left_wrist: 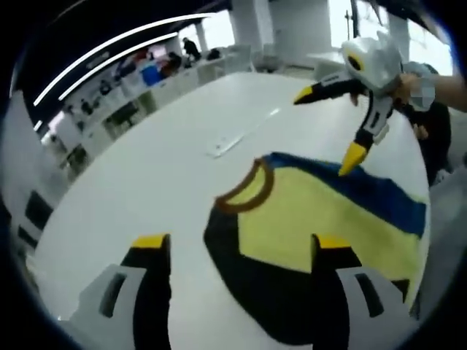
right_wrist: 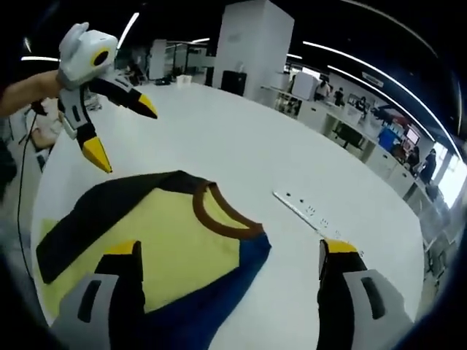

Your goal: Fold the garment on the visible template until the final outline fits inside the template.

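While both hover, left claw (right_wrist: pixel 124 131) and right claw (left_wrist: pixel 328 131) gape over garment (left_wrist: pixel 321 219).

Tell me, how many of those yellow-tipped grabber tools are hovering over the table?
2. The left yellow-tipped two-jaw gripper hangs open above the yellow, black and blue T-shirt's black sleeve; the right gripper hangs open over its blue sleeve on the white table.
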A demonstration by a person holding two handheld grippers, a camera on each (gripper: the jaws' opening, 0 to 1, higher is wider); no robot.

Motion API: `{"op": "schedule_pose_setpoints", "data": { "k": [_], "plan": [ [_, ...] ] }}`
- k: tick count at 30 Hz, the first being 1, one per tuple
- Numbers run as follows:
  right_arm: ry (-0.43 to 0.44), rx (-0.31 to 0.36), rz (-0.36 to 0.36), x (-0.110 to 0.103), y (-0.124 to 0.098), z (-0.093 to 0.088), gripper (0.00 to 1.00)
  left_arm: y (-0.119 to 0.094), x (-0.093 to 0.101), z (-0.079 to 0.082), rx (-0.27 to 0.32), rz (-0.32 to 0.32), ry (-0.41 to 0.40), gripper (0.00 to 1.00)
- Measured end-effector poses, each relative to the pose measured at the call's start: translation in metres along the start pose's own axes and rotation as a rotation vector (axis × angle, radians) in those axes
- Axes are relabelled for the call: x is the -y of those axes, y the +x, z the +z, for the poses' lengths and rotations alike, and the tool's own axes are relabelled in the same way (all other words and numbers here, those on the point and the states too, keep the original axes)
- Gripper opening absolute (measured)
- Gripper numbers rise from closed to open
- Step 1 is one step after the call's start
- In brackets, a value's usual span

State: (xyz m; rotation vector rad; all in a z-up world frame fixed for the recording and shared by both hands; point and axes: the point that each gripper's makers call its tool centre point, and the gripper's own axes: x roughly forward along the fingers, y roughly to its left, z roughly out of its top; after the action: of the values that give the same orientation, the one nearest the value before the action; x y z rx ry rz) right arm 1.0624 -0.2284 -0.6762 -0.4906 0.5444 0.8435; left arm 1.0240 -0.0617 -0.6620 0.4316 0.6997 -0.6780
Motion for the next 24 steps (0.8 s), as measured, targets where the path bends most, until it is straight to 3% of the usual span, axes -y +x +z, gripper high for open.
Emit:
{"op": "schedule_pose_setpoints", "data": {
  "k": [7, 18, 24],
  "plan": [
    [0.011, 0.016, 0.004, -0.002, -0.013, -0.001, 1.00, -0.015, 0.015, -0.008, -0.006, -0.052, -0.005, 0.85],
    [0.049, 0.061, 0.029, -0.018, -0.042, 0.007, 1.00, -0.036, 0.028, 0.000, 0.016, -0.090, -0.007, 0.98],
    [-0.012, 0.035, 0.041, -0.034, -0.054, 0.002, 1.00, -0.046, 0.037, -0.005, 0.028, -0.115, -0.003, 0.99]
  ]
}}
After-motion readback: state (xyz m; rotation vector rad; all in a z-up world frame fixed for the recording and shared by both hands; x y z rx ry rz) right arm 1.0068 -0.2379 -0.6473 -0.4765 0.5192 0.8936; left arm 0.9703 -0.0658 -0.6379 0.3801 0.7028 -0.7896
